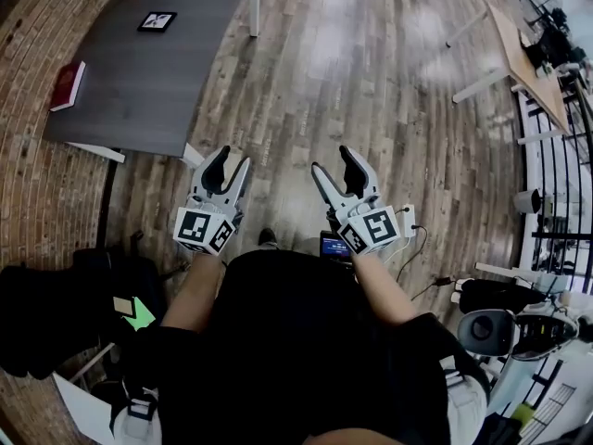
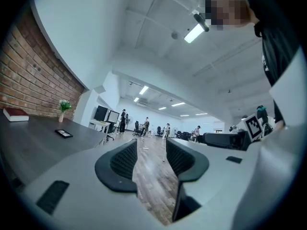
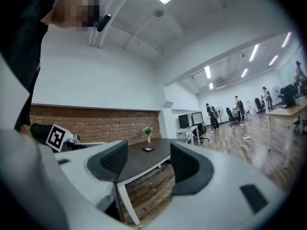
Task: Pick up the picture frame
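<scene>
Frame place: picture frame [image 1: 157,21] lies flat on the dark matte table [image 1: 176,72], upper left of the head view.
Nearer hand: left gripper [image 1: 229,165], by my judgement; both are well apart from the frame.
Jaws: left gripper and right gripper [image 1: 334,163] spread, nothing between.
Shape: small black-rimmed rectangle; long axis unclear.

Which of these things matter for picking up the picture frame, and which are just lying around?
For the job:
- picture frame, flat on the dark table
- left gripper, open and empty, not yet at the table
- right gripper, open and empty too

Just lying about:
- red book near the table's edge
- small potted plant at the table's far end
</scene>
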Demonstrator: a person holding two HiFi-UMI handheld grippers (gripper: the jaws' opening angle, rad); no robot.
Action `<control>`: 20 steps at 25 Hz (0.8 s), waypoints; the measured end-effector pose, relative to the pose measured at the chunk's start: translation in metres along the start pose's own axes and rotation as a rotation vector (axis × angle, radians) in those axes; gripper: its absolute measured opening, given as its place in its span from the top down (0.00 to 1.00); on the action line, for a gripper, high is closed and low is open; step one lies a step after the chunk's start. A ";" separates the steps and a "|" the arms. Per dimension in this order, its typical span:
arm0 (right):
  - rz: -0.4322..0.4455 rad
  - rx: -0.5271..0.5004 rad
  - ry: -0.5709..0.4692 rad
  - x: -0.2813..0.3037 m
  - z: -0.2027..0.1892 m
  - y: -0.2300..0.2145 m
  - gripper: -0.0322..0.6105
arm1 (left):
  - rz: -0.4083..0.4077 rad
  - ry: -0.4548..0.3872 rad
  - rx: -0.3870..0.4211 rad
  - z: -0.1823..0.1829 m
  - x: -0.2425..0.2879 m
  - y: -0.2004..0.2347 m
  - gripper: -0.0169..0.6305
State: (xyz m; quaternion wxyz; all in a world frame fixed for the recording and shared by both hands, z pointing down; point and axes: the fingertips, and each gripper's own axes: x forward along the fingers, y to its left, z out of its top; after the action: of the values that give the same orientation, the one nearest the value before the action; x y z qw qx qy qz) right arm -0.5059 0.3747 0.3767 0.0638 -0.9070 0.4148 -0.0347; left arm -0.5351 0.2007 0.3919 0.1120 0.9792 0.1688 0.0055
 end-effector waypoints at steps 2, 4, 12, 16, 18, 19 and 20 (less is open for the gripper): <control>-0.007 0.000 0.003 0.011 0.002 -0.012 0.51 | -0.014 0.006 -0.005 -0.001 0.021 0.006 0.71; -0.012 0.005 0.008 0.020 0.000 -0.028 0.51 | -0.022 0.011 -0.008 -0.003 0.040 0.009 0.71; 0.028 0.042 -0.013 0.083 -0.006 -0.101 0.59 | 0.014 0.048 0.004 -0.017 0.121 0.045 0.71; 0.045 0.072 -0.027 0.121 -0.001 -0.158 0.60 | 0.043 0.061 0.003 -0.015 0.178 0.053 0.71; 0.059 0.070 -0.037 0.138 0.010 -0.189 0.60 | 0.053 0.055 -0.010 -0.010 0.210 0.055 0.71; 0.067 0.065 -0.043 0.146 0.016 -0.204 0.60 | 0.061 0.046 -0.026 -0.006 0.227 0.058 0.71; 0.075 0.060 -0.046 0.154 0.023 -0.219 0.60 | 0.072 0.035 -0.043 -0.002 0.242 0.061 0.71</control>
State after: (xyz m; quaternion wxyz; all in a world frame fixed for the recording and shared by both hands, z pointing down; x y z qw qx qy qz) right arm -0.2392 0.4019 0.3875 0.1017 -0.8890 0.4458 -0.0236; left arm -0.2872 0.2253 0.4007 0.1298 0.9818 0.1351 0.0306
